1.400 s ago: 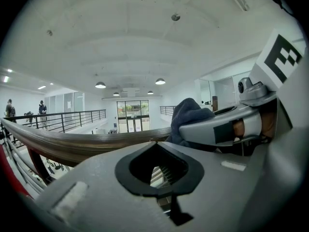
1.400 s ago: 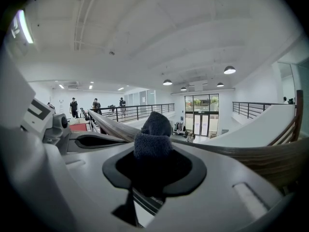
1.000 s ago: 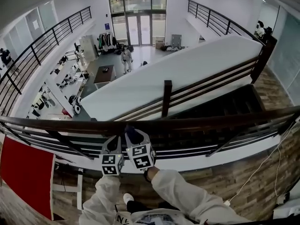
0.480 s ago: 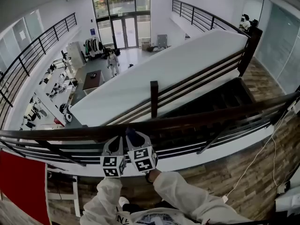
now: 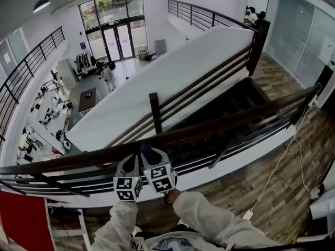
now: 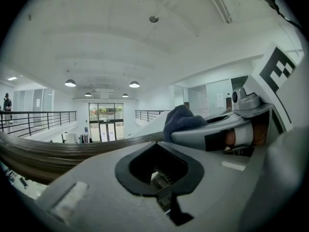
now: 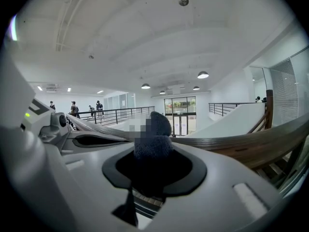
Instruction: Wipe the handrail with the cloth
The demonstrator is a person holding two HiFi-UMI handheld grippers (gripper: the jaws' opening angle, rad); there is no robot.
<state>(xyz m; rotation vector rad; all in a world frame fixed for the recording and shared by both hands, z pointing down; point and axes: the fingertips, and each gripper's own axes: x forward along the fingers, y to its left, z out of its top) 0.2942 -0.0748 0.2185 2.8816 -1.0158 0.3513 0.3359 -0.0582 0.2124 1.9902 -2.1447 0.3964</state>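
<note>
Head view swung since a second ago: handrail (image 5: 220, 127) now tilts up toward 3 o'clock, glass doors (image 5: 116, 38) slid toward 11, red panel (image 5: 21, 221) shrunk into 7 o'clock corner. Grippers side by side at 6 o'clock, tips at rail.

Right gripper view only: right gripper (image 5: 151, 159) clamped on dark blue cloth (image 7: 153, 139), cloth bunched against rail.

Left gripper view: nothing seen in left gripper (image 5: 128, 160), jaw gap unreadable in any view; cloth at 2 o'clock.

Wood floor (image 5: 272, 192) at 4 o'clock, open hall beyond rail.

No legible text or numbers, only black-and-white square markers on left gripper cube (image 5: 126, 187), right gripper cube (image 5: 159, 177)
</note>
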